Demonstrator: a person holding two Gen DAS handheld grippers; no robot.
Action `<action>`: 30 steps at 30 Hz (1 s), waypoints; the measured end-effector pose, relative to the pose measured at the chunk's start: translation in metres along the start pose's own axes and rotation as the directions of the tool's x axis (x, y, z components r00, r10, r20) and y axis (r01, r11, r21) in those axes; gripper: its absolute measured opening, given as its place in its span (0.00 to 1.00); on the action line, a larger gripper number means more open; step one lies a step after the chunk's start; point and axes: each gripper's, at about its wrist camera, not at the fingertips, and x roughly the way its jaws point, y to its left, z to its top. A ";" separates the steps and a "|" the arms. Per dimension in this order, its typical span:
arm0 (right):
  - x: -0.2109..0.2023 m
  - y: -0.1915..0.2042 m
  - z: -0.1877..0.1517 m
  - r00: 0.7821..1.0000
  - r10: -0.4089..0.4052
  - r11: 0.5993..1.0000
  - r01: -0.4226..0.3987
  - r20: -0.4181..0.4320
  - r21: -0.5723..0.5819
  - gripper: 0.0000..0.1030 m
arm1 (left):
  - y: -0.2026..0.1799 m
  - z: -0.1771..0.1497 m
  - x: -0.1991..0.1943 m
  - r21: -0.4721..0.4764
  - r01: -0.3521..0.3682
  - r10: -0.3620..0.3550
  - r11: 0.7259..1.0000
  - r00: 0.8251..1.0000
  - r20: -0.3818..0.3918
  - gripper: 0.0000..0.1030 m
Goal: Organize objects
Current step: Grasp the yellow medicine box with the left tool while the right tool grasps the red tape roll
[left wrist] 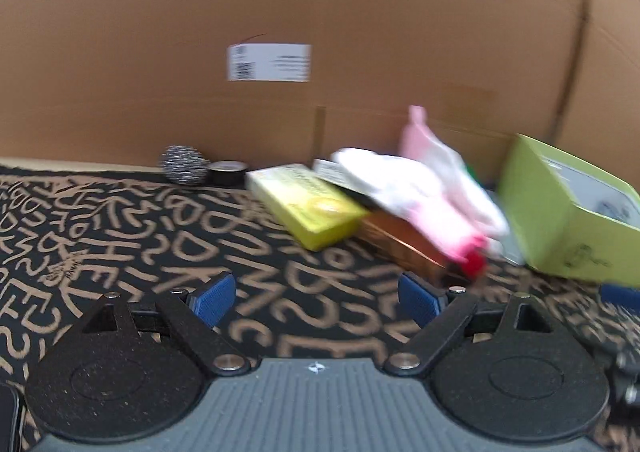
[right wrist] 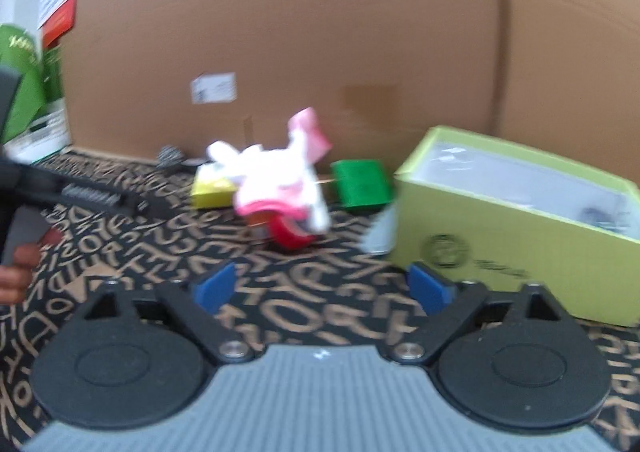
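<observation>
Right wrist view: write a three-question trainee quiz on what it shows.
1. True or false: the right gripper holds the pink and white plush toy.
2. What lies directly beneath the plush toy at its near edge? A) red tape roll B) spoon C) cup
3. What colour is the open box on the right?

Key: 1 false, its jaws stand open and empty; 2 A; 3 light green.

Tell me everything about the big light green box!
The light green box looks like cardboard. It is open on top, with no lid in view, and shows a pale grey lining and something small and dark inside. A round printed logo marks its front wall. It sits slightly askew on the lettered cloth, before the brown cardboard wall.
</observation>
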 end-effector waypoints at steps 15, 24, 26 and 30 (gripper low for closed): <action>0.089 0.019 0.025 0.998 0.008 1.000 -0.009 -0.060 -0.023 0.50 | 0.014 0.049 0.100 -0.089 -0.019 0.013 0.996 0.997 -0.073 0.89; 0.112 0.003 0.025 0.997 0.016 1.000 -0.016 -0.081 -0.003 0.50 | -0.005 0.059 0.132 0.005 -0.023 0.024 1.000 0.995 -0.099 0.90; 0.116 0.000 0.026 0.996 0.014 1.000 -0.015 -0.091 -0.010 0.47 | -0.008 0.055 0.129 0.081 -0.040 0.047 0.996 0.995 -0.086 0.82; 0.108 -0.004 0.022 0.994 0.004 1.000 -0.006 -0.108 -0.012 0.25 | 0.006 0.042 0.103 0.114 0.014 -0.004 0.993 0.996 -0.087 0.73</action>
